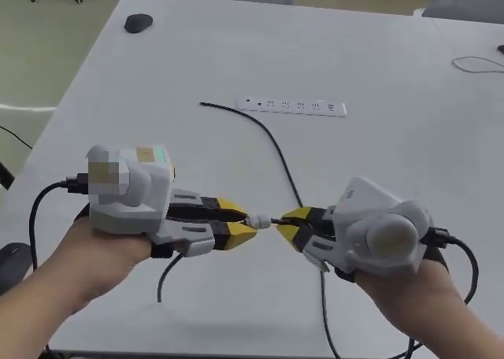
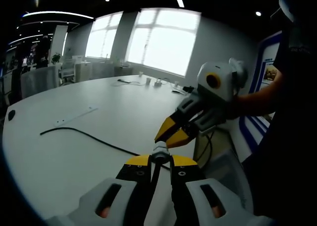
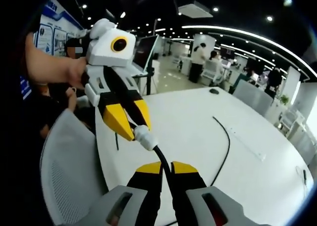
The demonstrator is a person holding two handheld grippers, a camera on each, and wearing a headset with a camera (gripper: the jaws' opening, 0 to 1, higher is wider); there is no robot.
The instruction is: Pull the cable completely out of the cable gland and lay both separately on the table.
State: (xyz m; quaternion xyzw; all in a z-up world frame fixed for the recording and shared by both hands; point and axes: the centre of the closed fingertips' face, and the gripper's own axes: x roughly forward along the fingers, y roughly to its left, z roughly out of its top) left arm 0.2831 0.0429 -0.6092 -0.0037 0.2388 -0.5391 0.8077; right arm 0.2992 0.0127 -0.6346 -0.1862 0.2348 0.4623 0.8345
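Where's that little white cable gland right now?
In the head view the white cable gland is low centre, above the table, in the left gripper's jaws, with the right gripper gripping the black cable right beside it.

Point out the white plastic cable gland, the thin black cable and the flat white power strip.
white plastic cable gland (image 1: 258, 220), head view, its white body
thin black cable (image 1: 276, 151), head view, its curved middle stretch
flat white power strip (image 1: 293, 106), head view, its top face

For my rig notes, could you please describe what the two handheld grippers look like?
The left gripper and right gripper each have a bulky white-grey housing, black fingers with yellow tips, and a black lead at the rear. The left carries a small green light.
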